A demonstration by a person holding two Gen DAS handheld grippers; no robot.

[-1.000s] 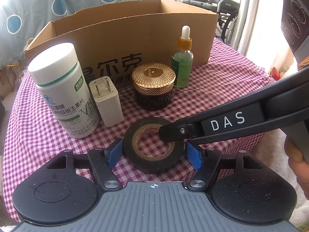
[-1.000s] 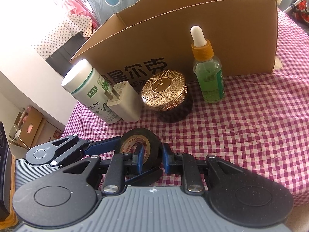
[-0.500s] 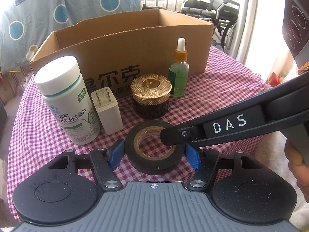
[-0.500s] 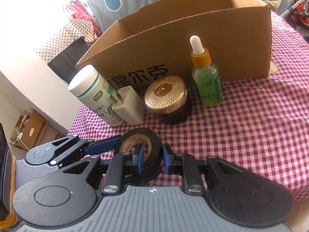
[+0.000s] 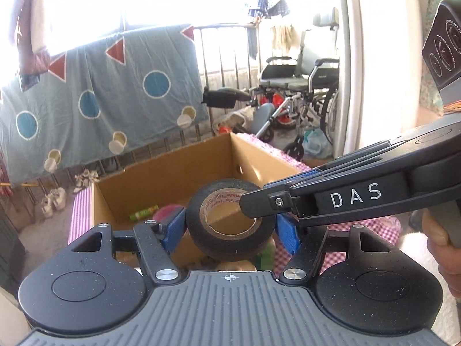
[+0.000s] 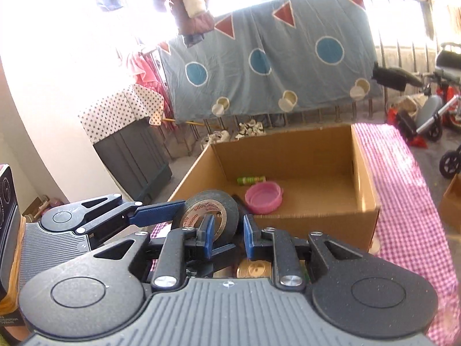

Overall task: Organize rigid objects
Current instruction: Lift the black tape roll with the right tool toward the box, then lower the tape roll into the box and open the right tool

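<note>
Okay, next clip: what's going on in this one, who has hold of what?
A person holds a pair of tongs in each hand, and both grip one black tape roll, raised in front of the open cardboard box. The left tongs clamp its outer sides; the right tongs pinch its wall, one finger through the hole. A pink lid and a green tube lie inside the box.
</note>
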